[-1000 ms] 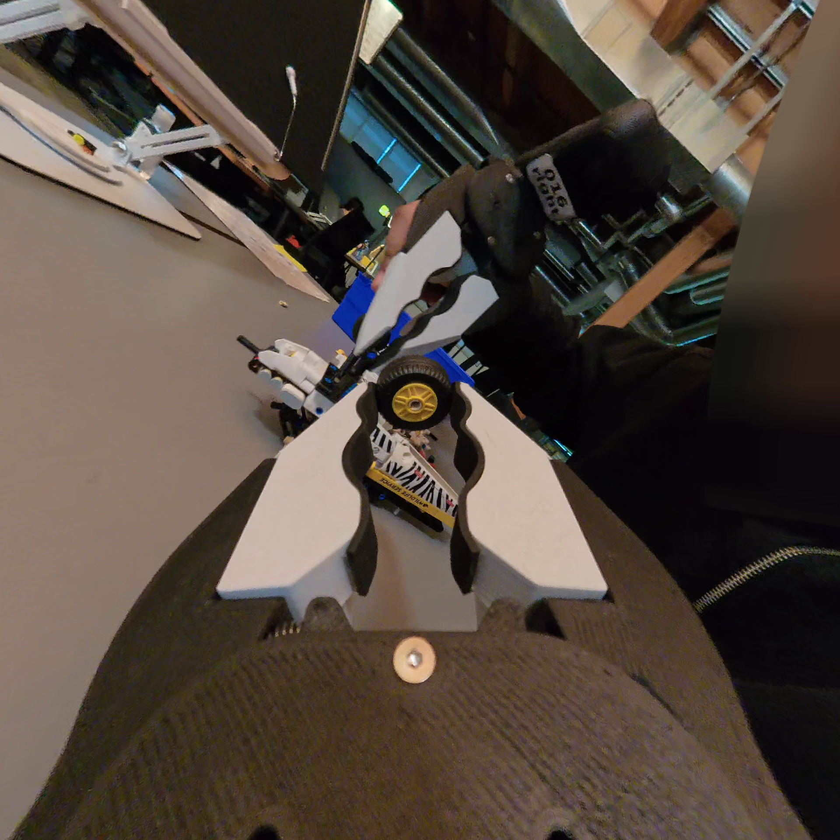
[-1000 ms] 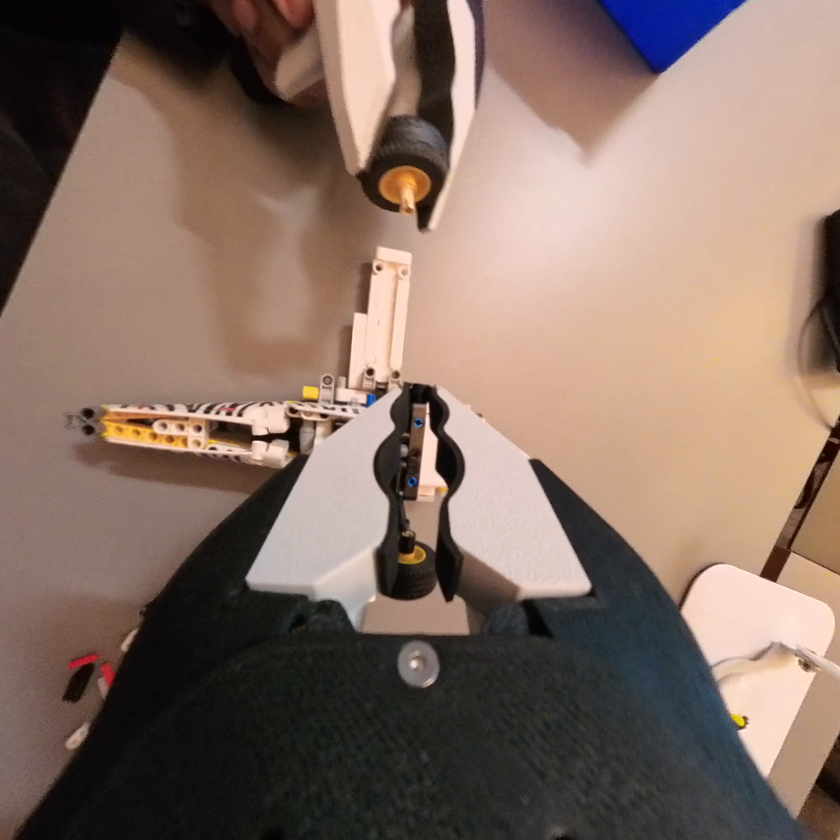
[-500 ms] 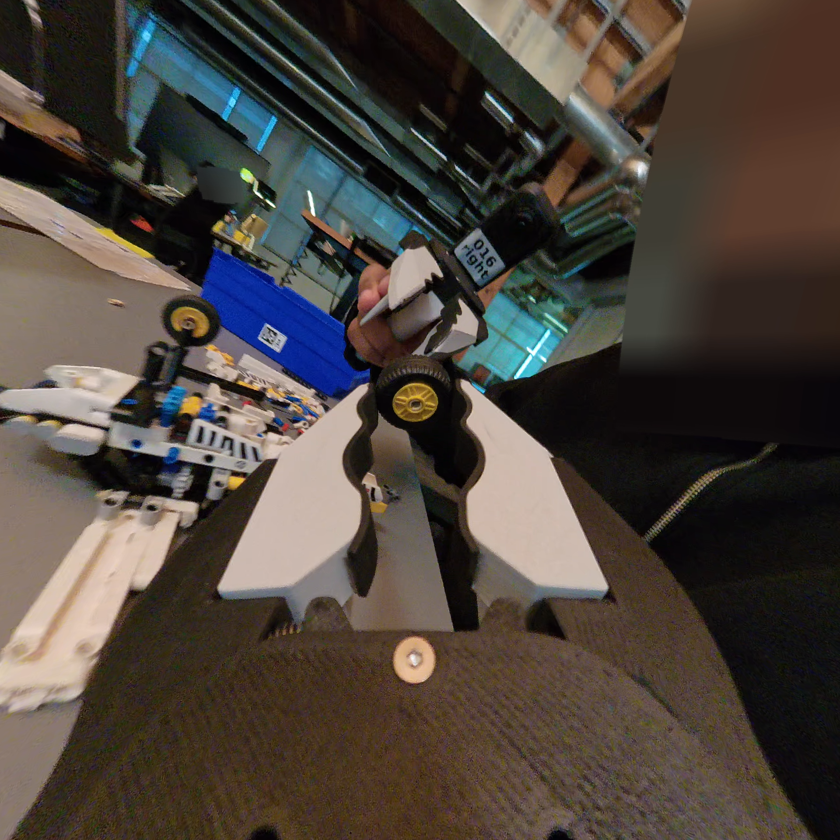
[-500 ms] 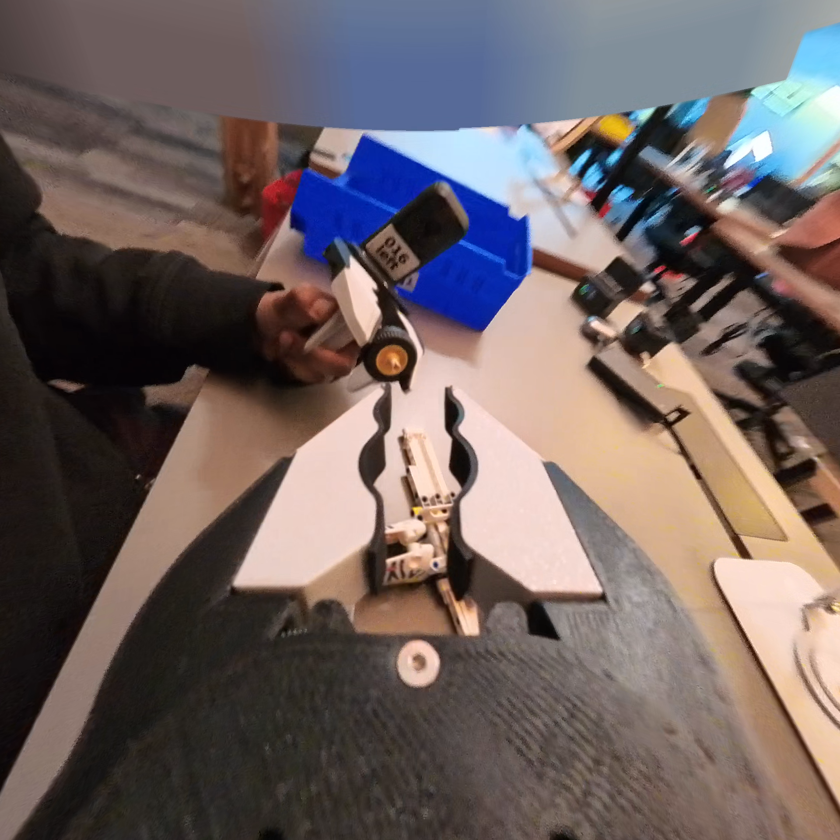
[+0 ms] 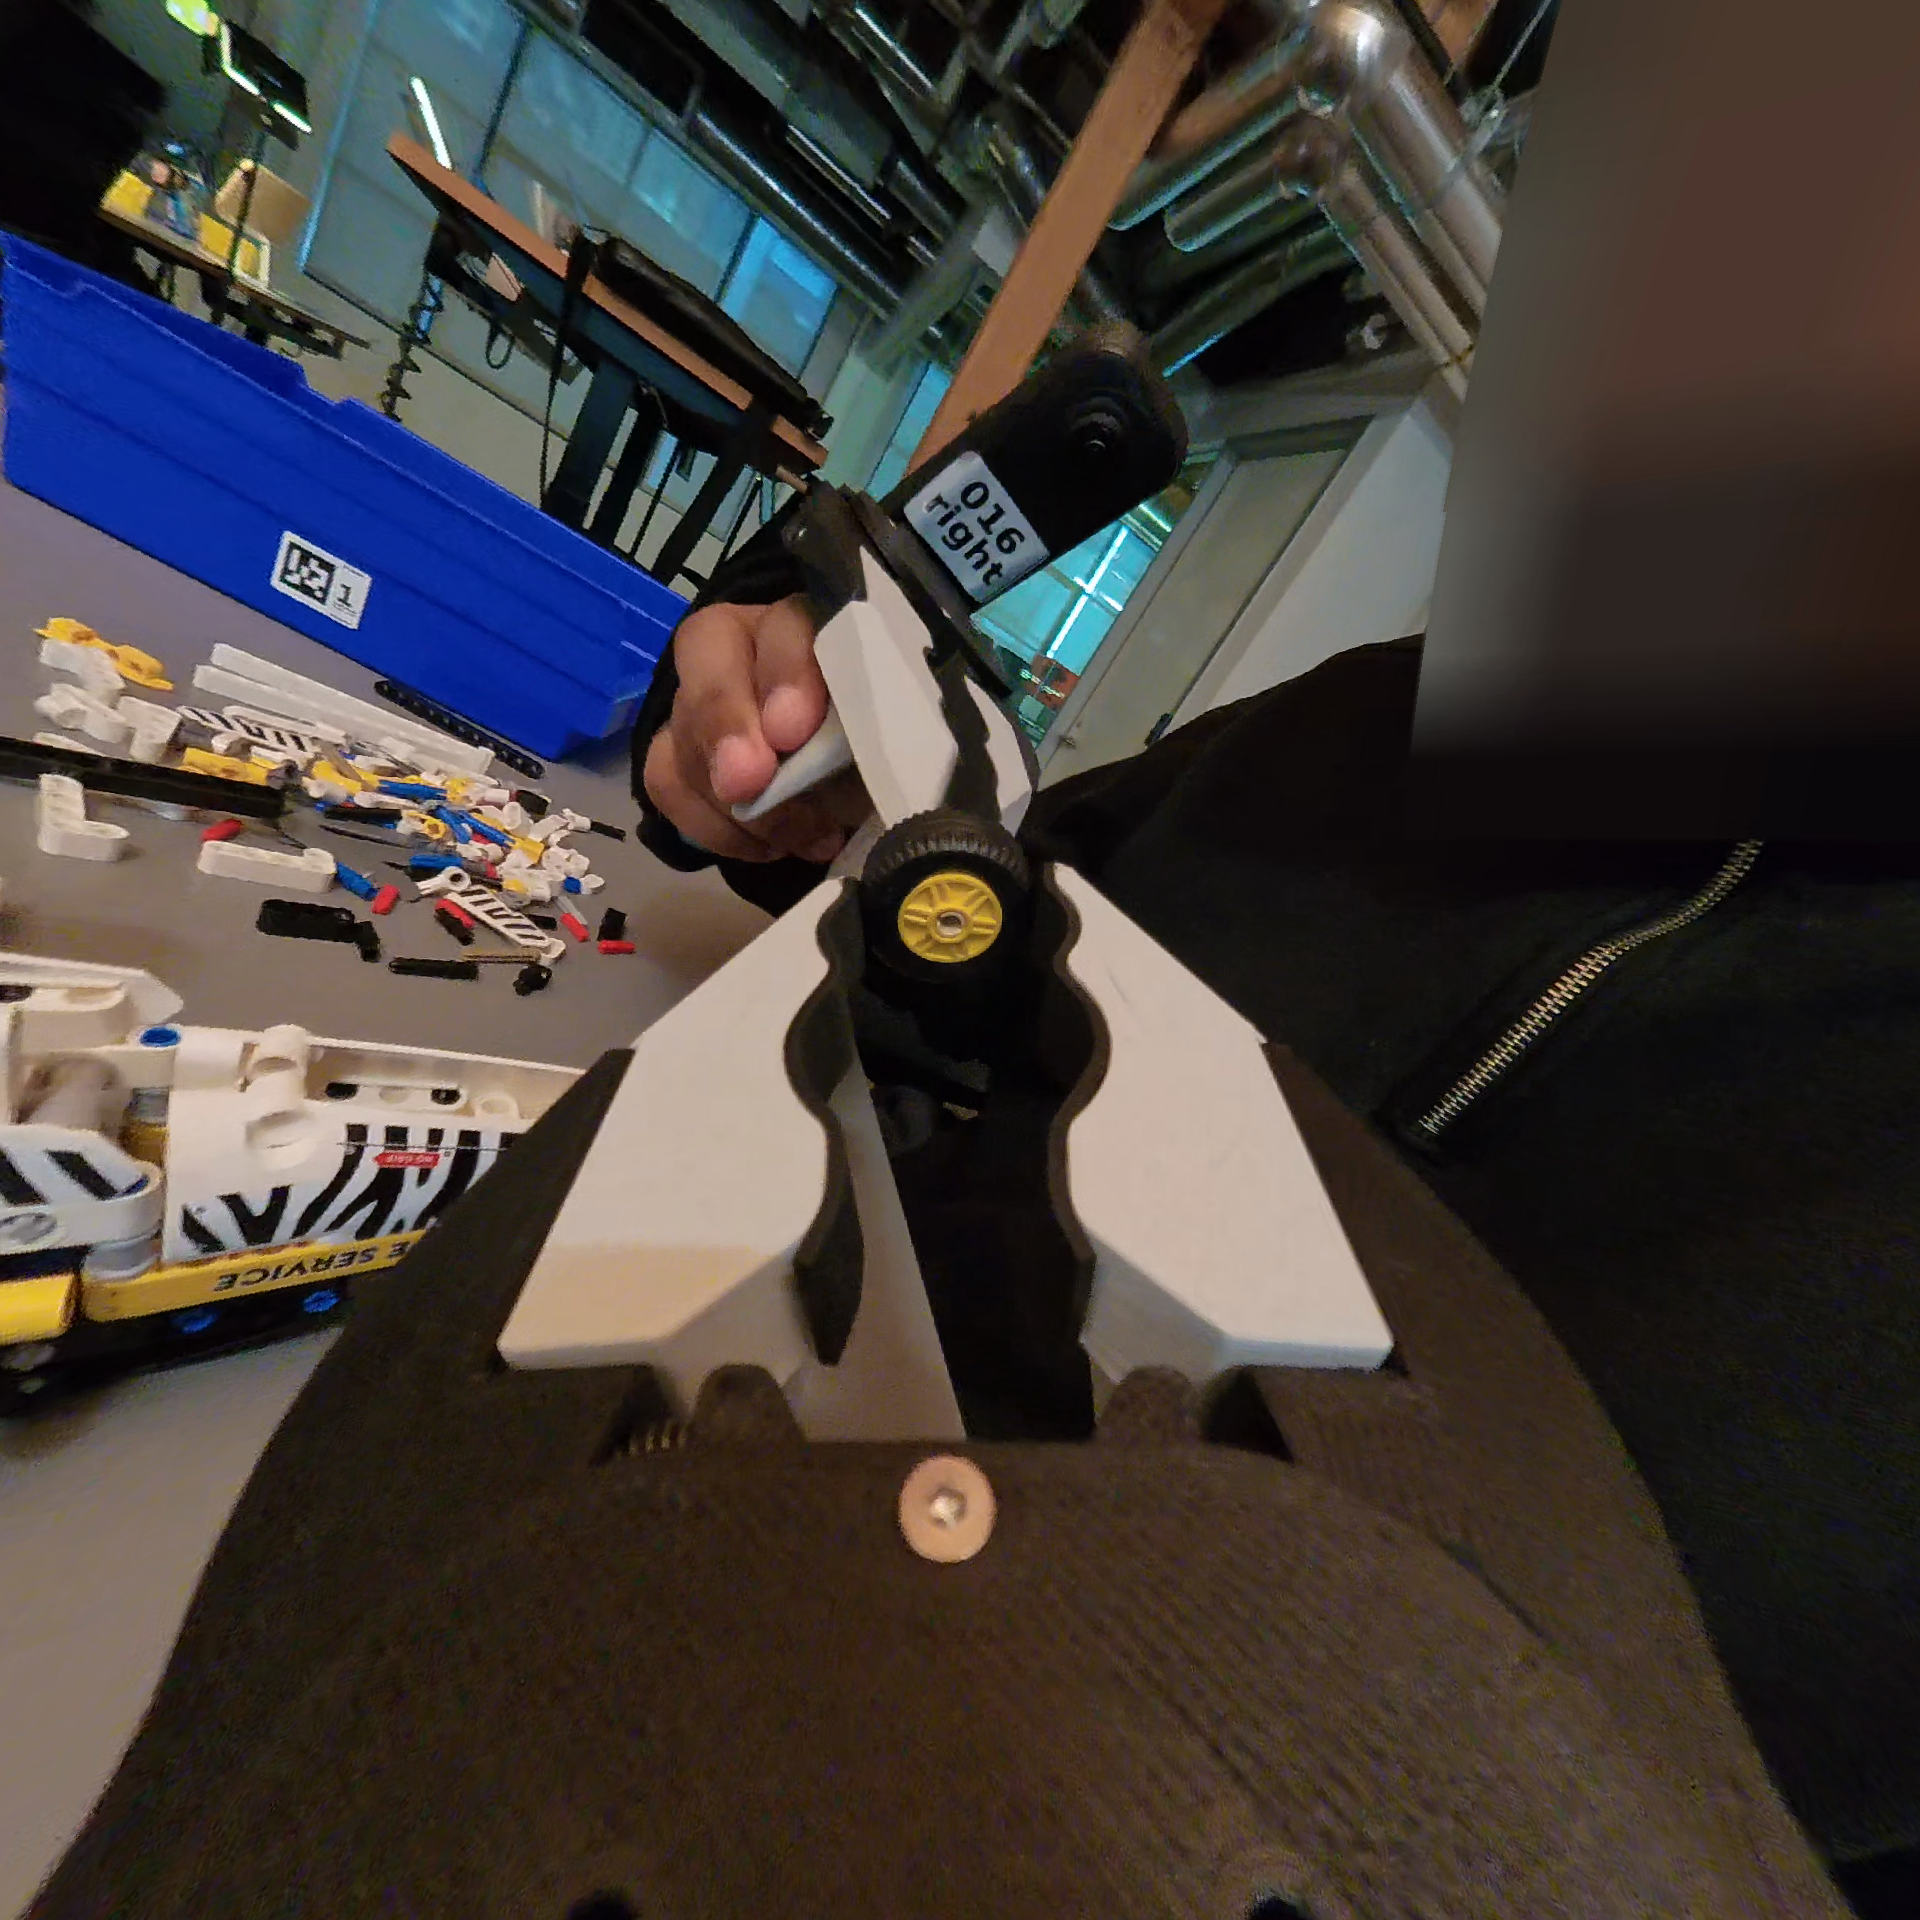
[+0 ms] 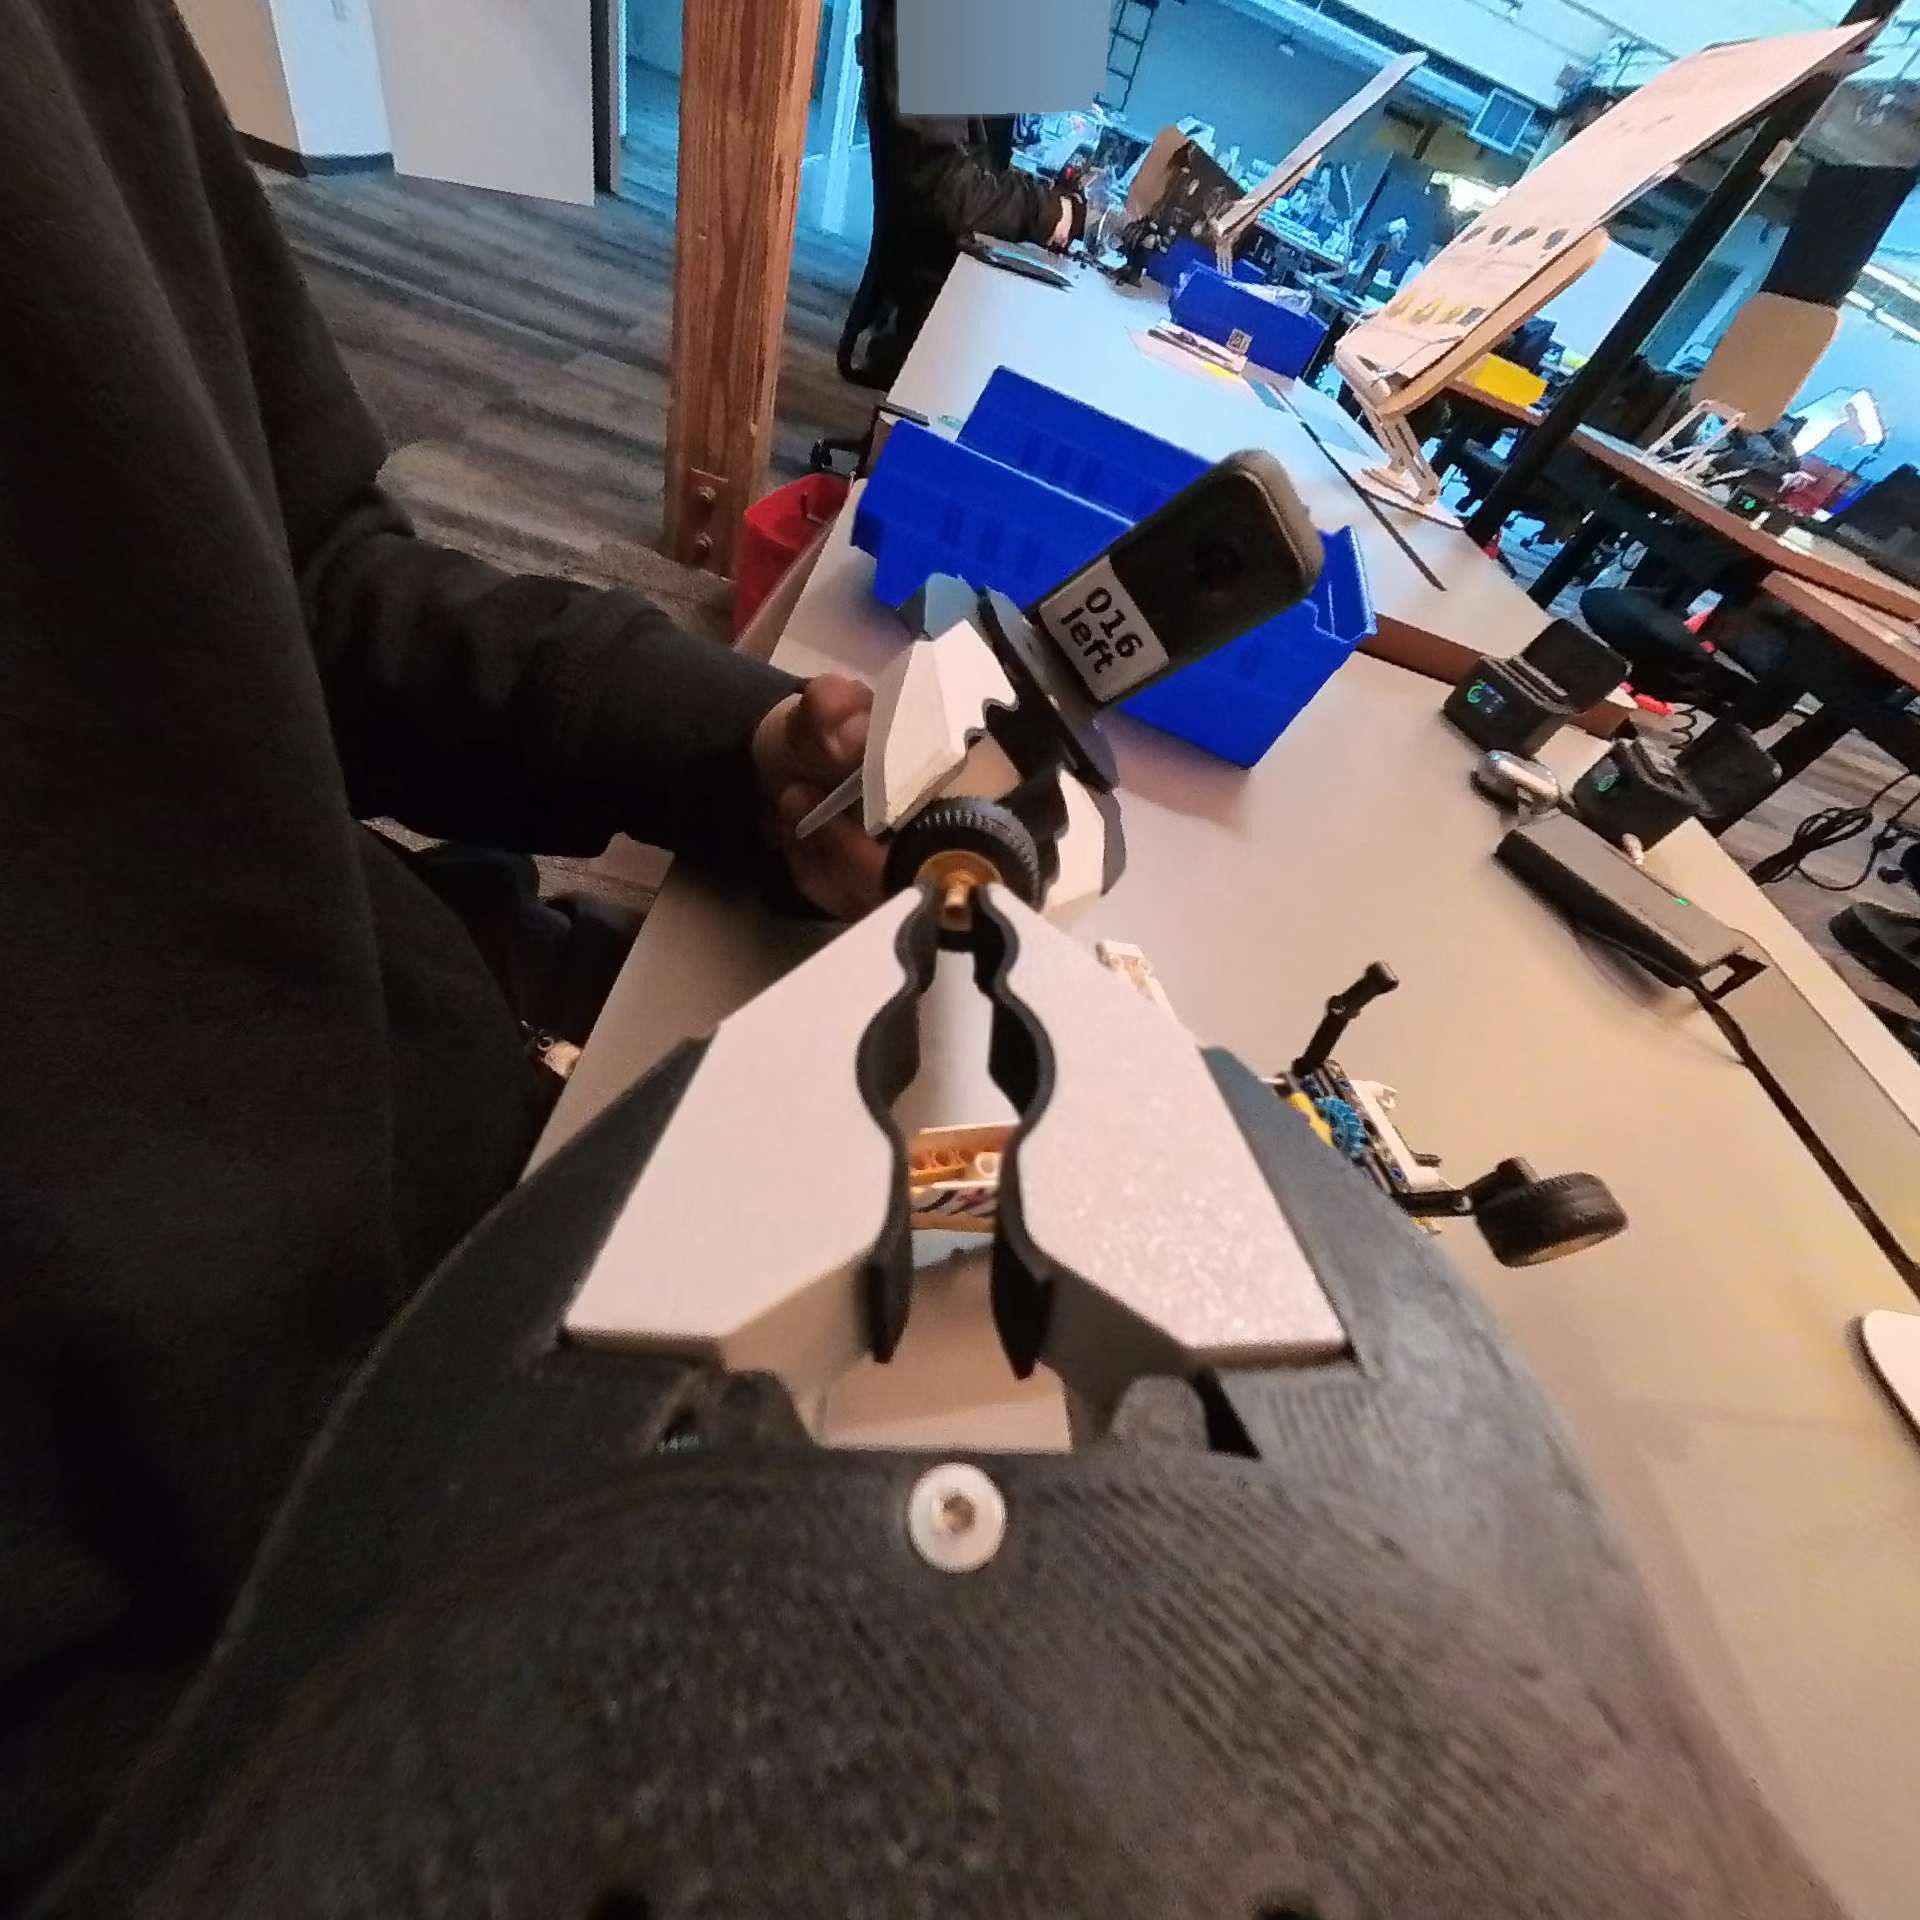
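Looks like a shared workshop or maker lab in an open industrial hall. Long grey worktables [image 6: 1351, 914] in rows, with blue plastic parts bins [image 6: 1049, 520] at their far edges. Loose toy building-brick pieces [image 5: 436, 842] strewn across the near surface. Exposed metal ducts and pipes [image 5: 1382, 156] overhead, a bare wooden post [image 6: 732, 260], tilted display boards [image 6: 1558, 187], charging docks [image 6: 1538, 686] along the right edge.

Grey desk [image 6: 1403, 935] in an open workshop. Wooden post [image 6: 732, 260] stands beyond the desk's far left corner on grey plank floor [image 6: 499, 343]. Further desks [image 6: 1039, 301] extend behind. Metal ducts [image 5: 1382, 177] run overhead; windows [image 5: 665, 177] admit bluish light.
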Available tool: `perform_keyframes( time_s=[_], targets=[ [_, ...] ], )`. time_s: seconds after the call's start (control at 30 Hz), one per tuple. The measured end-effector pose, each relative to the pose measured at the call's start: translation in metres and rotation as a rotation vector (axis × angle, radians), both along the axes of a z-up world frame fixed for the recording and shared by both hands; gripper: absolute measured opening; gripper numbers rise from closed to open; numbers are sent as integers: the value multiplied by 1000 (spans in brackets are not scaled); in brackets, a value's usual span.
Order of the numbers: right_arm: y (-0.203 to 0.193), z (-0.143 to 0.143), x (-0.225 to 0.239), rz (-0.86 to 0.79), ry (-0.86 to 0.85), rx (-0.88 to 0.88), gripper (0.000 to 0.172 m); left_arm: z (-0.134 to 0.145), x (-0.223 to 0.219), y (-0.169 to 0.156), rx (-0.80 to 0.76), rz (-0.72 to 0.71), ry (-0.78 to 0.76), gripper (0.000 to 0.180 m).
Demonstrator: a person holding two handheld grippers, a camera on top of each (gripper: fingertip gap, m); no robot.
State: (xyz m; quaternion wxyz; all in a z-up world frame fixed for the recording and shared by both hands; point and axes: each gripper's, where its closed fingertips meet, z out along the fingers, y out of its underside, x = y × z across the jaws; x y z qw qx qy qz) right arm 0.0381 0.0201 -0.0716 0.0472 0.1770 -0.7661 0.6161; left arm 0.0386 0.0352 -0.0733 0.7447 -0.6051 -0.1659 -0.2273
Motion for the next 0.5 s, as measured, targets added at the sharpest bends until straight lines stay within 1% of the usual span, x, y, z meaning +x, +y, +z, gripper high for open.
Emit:
perform_keyframes(
  time_s=[0.07, 0.2, 0.27, 0.3, 0.33, 0.37, 0.4, 0.43, 0.47, 0.5],
  targets=[
    [0, 1, 0, -4, 6, -6, 3, 1, 0, 0, 13, -7, -7, 29],
    [0, 7, -1, -35, 32, -40, 3, 8, 0, -1, 36, 22, 32, 29],
    [1, 7, -2, -46, 33, -23, 3, 7, -1, -1, 20, 44, 51, 29],
    [5, 11, -4, -56, 16, -39, 3, 7, -1, -2, 16, 56, 61, 29],
    [15, 21, -11, -82, -11, -81, 2, 13, -4, -12, 60, 84, 64, 30],
    [30, 31, -23, -119, -49, -119, 2, 28, -10, -37, 182, 129, 48, 29],
    [46, 37, -35, -155, -91, -139, 2, 35, -15, -64, 251, 173, 39, 28],
    [60, 38, -45, -192, -124, -146, 2, 33, -19, -81, 236, 225, 48, 28],
    [70, 34, -54, -240, -137, -134, 2, 32, -22, -90, 213, 265, 62, 29],
    [79, 24, -66, -315, -131, -91, 2, 32, -22, -92, 205, 279, 66, 29]
  ],
)
